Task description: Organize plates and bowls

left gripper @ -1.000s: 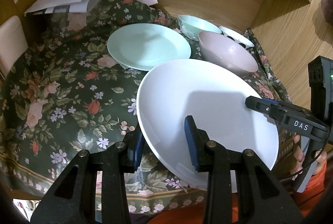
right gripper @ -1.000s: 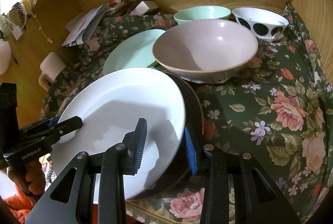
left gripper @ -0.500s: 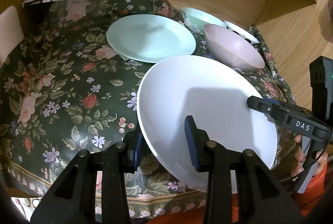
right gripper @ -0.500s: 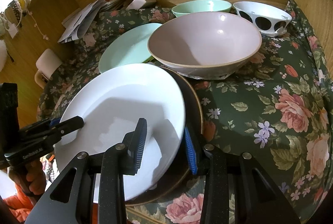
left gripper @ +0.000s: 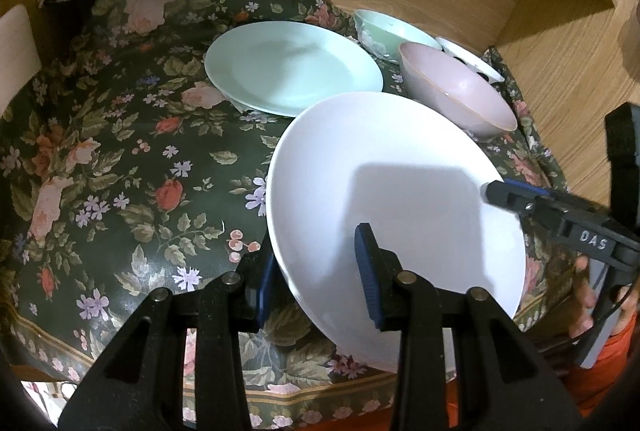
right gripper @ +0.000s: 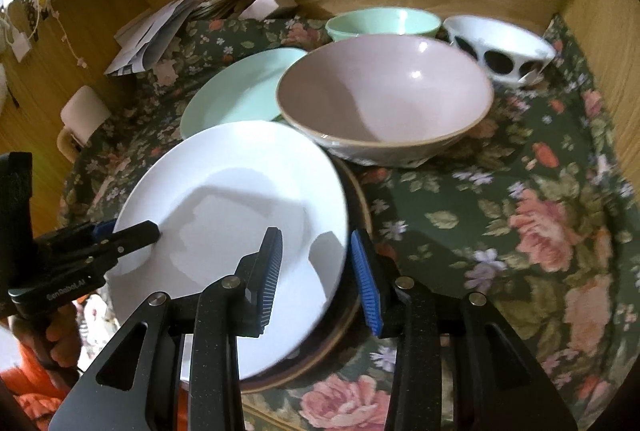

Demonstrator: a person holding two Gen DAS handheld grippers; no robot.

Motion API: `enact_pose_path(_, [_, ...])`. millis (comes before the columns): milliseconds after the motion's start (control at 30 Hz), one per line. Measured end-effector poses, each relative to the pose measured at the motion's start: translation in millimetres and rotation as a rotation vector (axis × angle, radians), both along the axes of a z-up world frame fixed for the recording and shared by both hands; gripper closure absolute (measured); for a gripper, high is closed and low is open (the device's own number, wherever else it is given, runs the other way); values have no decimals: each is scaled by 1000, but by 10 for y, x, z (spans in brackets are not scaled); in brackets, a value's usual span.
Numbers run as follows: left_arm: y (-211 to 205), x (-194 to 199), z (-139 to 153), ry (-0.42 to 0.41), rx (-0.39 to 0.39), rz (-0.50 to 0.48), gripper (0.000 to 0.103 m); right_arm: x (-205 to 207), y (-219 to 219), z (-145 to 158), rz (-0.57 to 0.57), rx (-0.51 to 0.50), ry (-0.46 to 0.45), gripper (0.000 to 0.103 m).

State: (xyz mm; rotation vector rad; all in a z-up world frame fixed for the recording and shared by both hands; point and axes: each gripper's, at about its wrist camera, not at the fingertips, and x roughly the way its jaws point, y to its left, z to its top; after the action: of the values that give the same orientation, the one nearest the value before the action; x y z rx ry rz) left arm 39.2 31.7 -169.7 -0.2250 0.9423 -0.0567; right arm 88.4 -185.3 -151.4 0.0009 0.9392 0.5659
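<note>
The right gripper (right gripper: 316, 271) jaws have just been opened slightly, with the white plate (right gripper: 240, 191) rim between them

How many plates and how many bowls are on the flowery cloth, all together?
Plates: 3, a white plate, a mint plate and a dark plate with a brown rim under the white one.
Bowls: 3, a pink bowl, a mint bowl and a white bowl with black spots.
Total: 6
</note>
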Motion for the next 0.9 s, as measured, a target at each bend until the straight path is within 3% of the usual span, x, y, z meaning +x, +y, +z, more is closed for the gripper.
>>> enact_pose_path(500, [-72,75,61,-3,66,-11,62,24,-40,260,-16,31,-70,64])
enact_pose_path(900, [250,192,616,-154,131,86,28,250,227,653,29,54,-178,42])
